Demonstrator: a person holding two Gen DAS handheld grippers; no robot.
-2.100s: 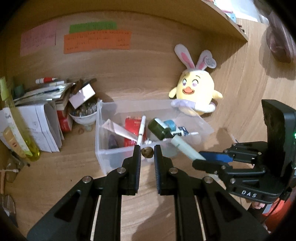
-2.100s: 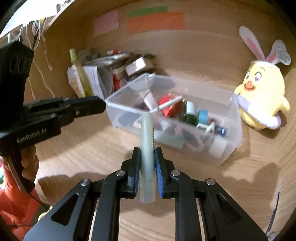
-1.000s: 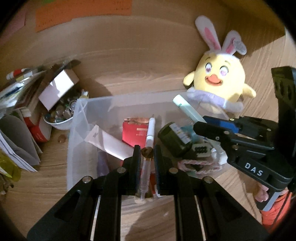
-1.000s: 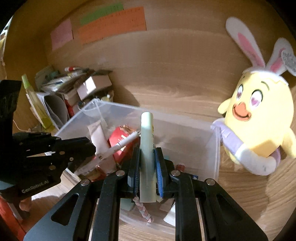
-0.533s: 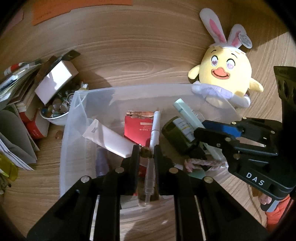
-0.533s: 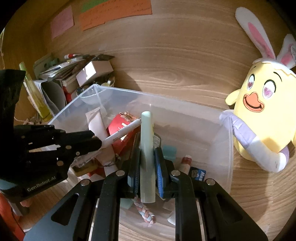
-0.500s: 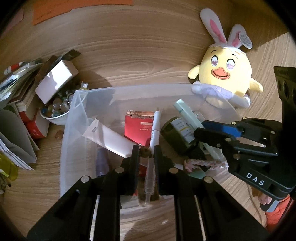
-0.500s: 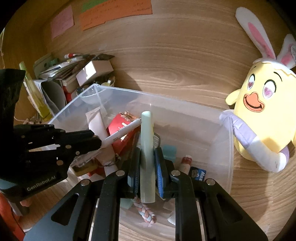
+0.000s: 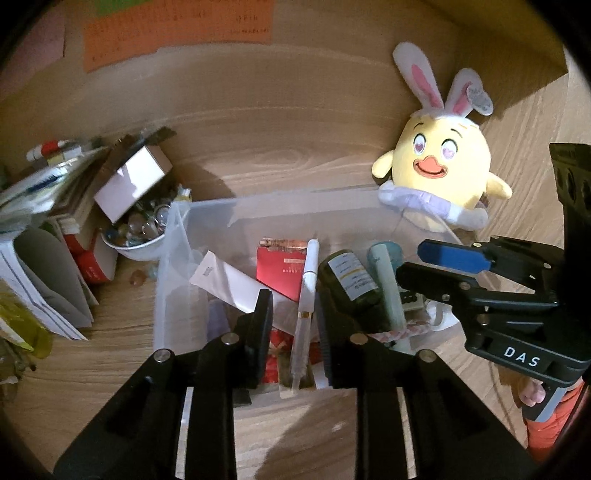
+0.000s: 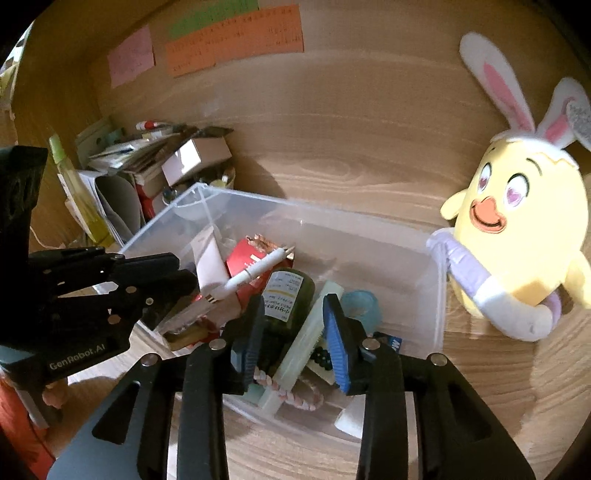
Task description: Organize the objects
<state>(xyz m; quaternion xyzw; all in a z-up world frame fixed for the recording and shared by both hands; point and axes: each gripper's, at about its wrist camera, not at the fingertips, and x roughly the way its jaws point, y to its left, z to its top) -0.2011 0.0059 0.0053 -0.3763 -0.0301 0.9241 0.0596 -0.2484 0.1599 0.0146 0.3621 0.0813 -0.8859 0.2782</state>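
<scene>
Hovering with the left gripper above the near wall of the clear plastic bin, fingers spread apart after just opening, pinching nothing. Looking down through that gap onto a white pen lying loose in the bin, across a red packet and beside a white tube. Cannot make out any other small thing between those pads.

Holding the right gripper over the same bin from the other side, likewise parted and just opening, blue pads clear of everything. Seeing below it the pale green tube, down inside the bin and tilted (upper end near a dark green bottle, lower end by a braided pink-and-white cord), lying between the fingers but gripped by neither. Finding the same green tube from the left wrist, just beside the bottle and partly under the right gripper.

Noting also the pen and red packet near the left gripper. Leaving a yellow plush chick with rabbit ears against the bin's far right corner, a bowl of small shiny bits and a pile of papers at the bin's left, and orange notes on the wooden back wall.
</scene>
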